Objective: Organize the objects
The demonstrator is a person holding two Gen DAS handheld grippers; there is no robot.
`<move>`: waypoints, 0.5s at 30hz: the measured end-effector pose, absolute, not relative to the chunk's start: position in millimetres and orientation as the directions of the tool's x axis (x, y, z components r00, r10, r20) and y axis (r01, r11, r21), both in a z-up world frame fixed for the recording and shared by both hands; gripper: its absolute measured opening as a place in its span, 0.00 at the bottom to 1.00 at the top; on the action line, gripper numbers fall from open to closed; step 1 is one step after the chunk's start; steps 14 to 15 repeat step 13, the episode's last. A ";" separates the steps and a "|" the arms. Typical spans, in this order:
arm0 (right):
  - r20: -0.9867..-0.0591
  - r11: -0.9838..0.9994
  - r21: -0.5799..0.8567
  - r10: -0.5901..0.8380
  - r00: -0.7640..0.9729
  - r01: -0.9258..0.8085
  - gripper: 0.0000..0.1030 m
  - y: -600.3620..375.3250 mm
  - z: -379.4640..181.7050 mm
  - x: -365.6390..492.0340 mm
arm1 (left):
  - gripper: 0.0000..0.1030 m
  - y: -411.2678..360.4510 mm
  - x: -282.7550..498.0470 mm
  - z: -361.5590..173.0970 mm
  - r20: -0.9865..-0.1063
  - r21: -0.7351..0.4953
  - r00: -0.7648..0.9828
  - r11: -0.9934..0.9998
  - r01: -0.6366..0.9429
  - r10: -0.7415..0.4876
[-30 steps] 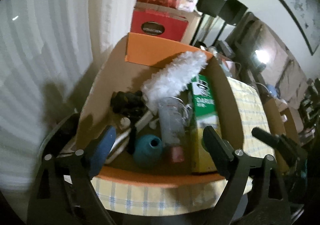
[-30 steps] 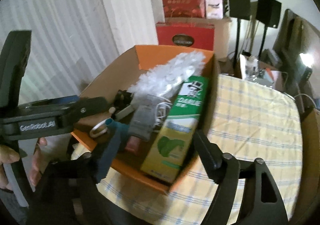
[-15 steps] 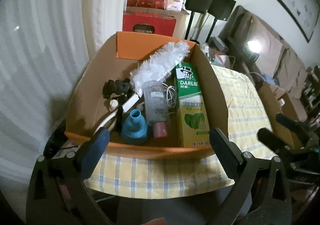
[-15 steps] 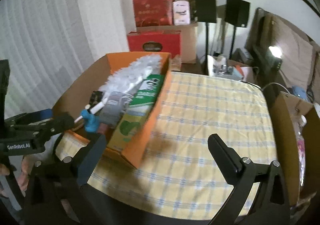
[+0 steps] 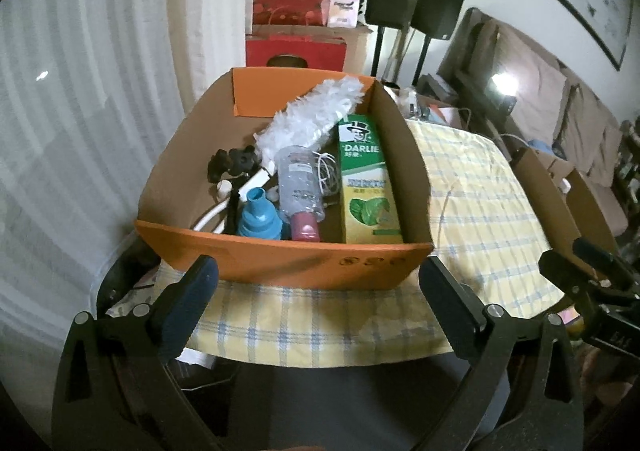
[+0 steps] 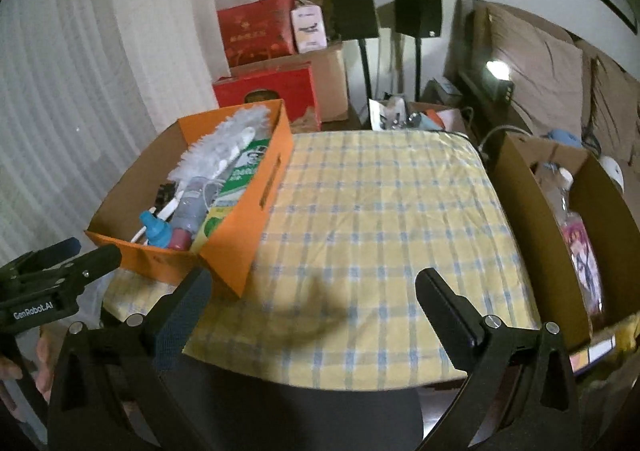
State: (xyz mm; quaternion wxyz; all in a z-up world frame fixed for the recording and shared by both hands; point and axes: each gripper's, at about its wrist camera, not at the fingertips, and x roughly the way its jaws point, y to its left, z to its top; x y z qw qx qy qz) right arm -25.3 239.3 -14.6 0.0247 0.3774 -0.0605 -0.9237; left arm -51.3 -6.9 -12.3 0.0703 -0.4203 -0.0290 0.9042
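Sitting on the left end of the table (image 6: 384,219), which has a yellow checked cloth on it, the orange box (image 5: 288,263) is full of things. Its long side runs away from the left camera, toward the far wall.

Inside the orange box, the green toothpaste box (image 5: 366,179) lies flat along the right wall, with its long side going the same way as the box. Beside it lies a clear bottle (image 5: 300,187) with its pink cap pointing at the near wall. A white duster (image 5: 312,115) slants across the back, its fluffy end up in the far right corner. A blue bottle (image 5: 258,217) stands near the front wall.

A brown box (image 6: 532,235) sits off the right end of the table, well apart from the orange one.

The left gripper (image 5: 318,291) hangs in front of the orange box. Its fingers (image 5: 188,303) are wide apart, hold nothing and touch nothing. The right gripper (image 6: 314,301) hangs over the bare cloth. Its fingers (image 6: 448,311) are wide apart too, with nothing between them. Both have just been opening.
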 end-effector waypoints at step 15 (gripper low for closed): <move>-0.711 -0.991 0.121 -0.052 -0.701 -0.050 1.00 249.6 -21.6 -10.8 | 0.97 5.8 -40.5 -11.7 -0.753 -0.125 -0.634 -0.985 -0.121 0.173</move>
